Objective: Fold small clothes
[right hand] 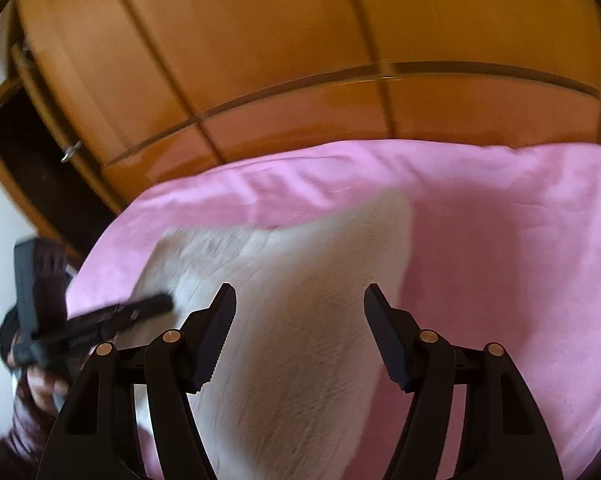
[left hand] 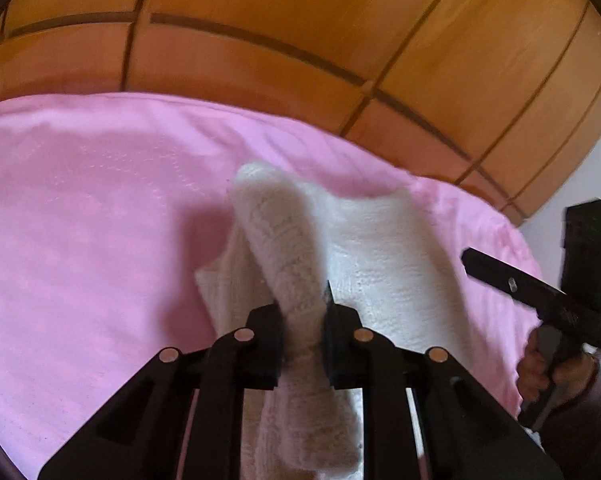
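Note:
A small white knitted garment [left hand: 384, 252] lies on a pink bed cover [left hand: 92, 208]. My left gripper [left hand: 302, 312] is shut on a bunched fold of the garment and lifts it off the cover, the fold standing up between the fingers. In the right wrist view the garment [right hand: 300, 320] spreads wide below my right gripper [right hand: 300, 308], which is open and empty just above the cloth. The left gripper [right hand: 100, 320] shows at the left of that view, blurred. The right gripper [left hand: 540, 296] shows at the right edge of the left wrist view.
A wooden wardrobe [left hand: 300, 20] with panelled doors stands right behind the bed [right hand: 520, 220]. One wardrobe door [right hand: 40, 168] at the left is open, showing a dark inside. A white wall [left hand: 548, 232] shows at the right.

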`<state>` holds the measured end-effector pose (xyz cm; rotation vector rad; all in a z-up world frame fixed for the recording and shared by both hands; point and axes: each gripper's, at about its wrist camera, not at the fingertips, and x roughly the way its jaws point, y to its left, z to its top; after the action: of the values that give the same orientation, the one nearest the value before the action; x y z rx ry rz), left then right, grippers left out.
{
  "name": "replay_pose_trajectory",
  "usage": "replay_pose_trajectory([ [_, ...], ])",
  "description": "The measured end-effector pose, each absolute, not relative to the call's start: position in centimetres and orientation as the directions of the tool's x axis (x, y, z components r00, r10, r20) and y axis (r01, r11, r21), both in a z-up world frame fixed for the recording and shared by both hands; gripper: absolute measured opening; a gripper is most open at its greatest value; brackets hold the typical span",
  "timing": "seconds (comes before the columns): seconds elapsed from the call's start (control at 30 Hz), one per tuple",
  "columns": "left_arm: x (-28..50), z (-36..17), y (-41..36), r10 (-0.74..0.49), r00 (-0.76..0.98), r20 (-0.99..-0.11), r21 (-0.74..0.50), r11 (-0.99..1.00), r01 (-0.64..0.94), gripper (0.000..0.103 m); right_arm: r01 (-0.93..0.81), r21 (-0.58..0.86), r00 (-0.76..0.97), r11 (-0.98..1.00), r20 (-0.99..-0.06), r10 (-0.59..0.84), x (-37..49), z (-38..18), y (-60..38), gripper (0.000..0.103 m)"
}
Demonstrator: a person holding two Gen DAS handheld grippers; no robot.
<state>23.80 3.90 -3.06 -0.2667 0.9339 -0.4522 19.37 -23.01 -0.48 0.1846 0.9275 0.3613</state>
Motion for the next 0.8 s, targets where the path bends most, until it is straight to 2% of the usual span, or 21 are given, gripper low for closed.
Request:
replay_pose_trajectory([
  [0.07,24.3,-5.6,3.8,-0.431,0.485,-0.761,-0.373,0.902,0.217,0.015,-0.234,0.272,0.506,0.934,-0.786,0.356,19.7,-2.4,-21.5,0.066],
  [0.13,24.3,-7.1,4.0,-0.419,0.480,-0.771,-0.374,0.908,0.191,0.017,-0.242,0.184,0.500,0.953,-0.818,0.285,20.0,-4.8,-20.0,0.066],
  [0.23,23.2,-6.2,4.4,-0.379,0.508,-0.773,-0.351,0.923,0.154,0.024,-0.222,0.173,0.529,0.960,-0.806,0.267,20.0,-5.6,-19.8,0.067],
  [0.4,21.0,-2.9,4.2,-0.264,0.593,-0.761,-0.234,0.964,0.128,0.048,-0.233,0.158,0.543,0.960,-0.797,0.263,19.1,-4.1,-20.3,0.067],
  [0.47,19.9,-1.5,4.4,-0.260,0.627,-0.735,-0.234,0.964,0.125,0.057,-0.208,0.210,0.555,0.955,-0.779,0.292,18.4,-2.9,-21.3,0.067],
  [0.6,18.3,-0.3,4.0,-0.243,0.657,-0.714,-0.207,0.969,0.133,0.065,-0.191,0.287,0.555,0.939,-0.757,0.344,16.5,-2.0,-22.9,0.069],
  [0.63,18.0,-0.2,4.0,-0.246,0.662,-0.708,-0.206,0.969,0.139,0.068,-0.182,0.312,0.549,0.932,-0.754,0.360,15.8,-2.2,-23.4,0.077],
  [0.67,17.4,0.1,3.9,-0.245,0.673,-0.697,-0.202,0.969,0.143,0.073,-0.169,0.346,0.539,0.923,-0.751,0.381,15.1,-2.5,-24.0,0.080],
  [0.8,16.5,0.1,3.4,-0.238,0.686,-0.687,-0.186,0.971,0.150,0.077,-0.090,0.500,0.499,0.861,-0.726,0.474,14.1,-4.5,-26.7,0.085],
])
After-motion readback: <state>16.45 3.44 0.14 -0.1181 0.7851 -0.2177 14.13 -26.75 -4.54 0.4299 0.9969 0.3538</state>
